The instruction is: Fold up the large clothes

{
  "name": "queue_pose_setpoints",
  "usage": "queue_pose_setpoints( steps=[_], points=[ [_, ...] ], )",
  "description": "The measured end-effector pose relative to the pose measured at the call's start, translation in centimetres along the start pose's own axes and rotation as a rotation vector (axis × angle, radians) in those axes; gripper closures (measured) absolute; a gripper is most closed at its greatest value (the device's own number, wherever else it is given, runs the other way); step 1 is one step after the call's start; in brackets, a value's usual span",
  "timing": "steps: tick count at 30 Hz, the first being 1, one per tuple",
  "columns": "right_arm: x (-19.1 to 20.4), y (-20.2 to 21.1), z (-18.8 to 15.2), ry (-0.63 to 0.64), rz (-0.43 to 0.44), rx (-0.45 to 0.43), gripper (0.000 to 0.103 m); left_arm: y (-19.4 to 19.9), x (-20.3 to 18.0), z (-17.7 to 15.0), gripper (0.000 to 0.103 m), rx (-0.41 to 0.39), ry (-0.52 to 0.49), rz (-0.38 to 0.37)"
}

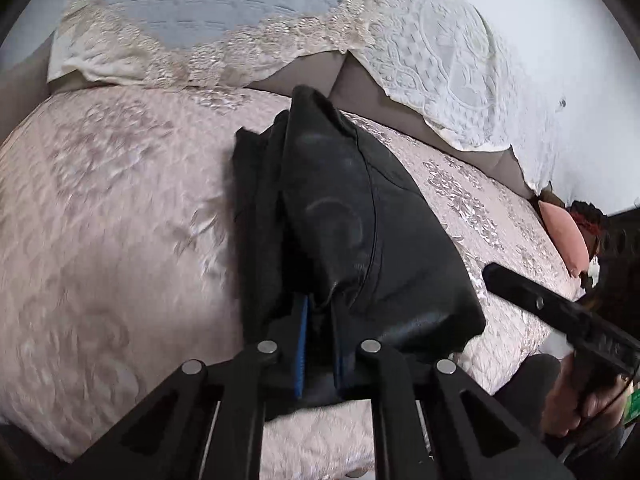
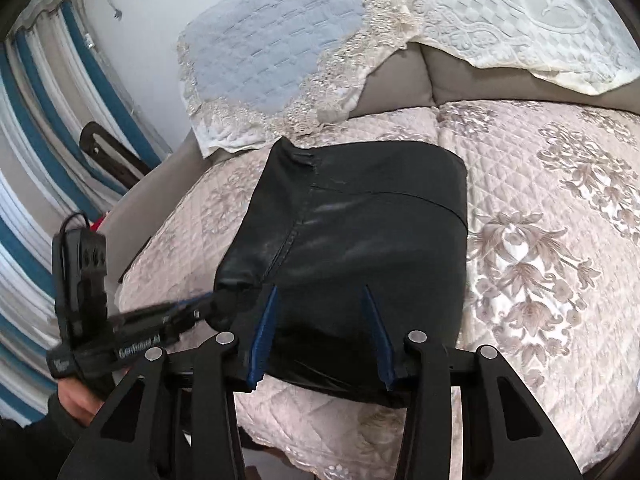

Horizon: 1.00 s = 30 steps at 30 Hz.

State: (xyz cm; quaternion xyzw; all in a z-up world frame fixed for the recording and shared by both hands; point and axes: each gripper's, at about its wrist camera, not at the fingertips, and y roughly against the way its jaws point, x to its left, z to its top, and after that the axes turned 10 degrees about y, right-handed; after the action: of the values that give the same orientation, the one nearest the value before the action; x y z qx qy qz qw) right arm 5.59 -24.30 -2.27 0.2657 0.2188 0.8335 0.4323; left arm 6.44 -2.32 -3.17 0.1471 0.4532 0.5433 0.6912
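Left gripper (image 1: 320, 312) is pinching the near edge of the black garment (image 1: 340, 216), jaws pressed together on the fabric. Right gripper (image 2: 322, 320) is hovering with jaws spread, the folded garment's near edge lying between them. The garment is sitting on the quilted sofa cover (image 2: 540, 220); at twelve o'clock, lace throws (image 2: 280, 52) are draping the backrest.

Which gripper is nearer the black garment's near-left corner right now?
Left. The left gripper is clamped on that corner of the black garment; the right gripper is open over the garment's near edge.
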Motion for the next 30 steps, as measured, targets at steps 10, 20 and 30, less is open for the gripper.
queue_pose_setpoints(
  steps=[10,20,30],
  points=[
    [0.2,-3.7,-1.7,0.045,-0.038,0.105,0.066,1.0,-0.1,-0.5,0.091,0.011,0.006,0.03],
    [0.2,-2.6,-1.0,0.038,-0.049,0.074,0.066,-1.1,-7.4,9.3,0.079,-0.149,-0.122,0.057],
    [-4.8,-4.3,4.4,-0.015,-0.164,-0.004,0.066,-9.4,0.4,7.4,0.091,-0.061,0.033,0.167]
  ],
)
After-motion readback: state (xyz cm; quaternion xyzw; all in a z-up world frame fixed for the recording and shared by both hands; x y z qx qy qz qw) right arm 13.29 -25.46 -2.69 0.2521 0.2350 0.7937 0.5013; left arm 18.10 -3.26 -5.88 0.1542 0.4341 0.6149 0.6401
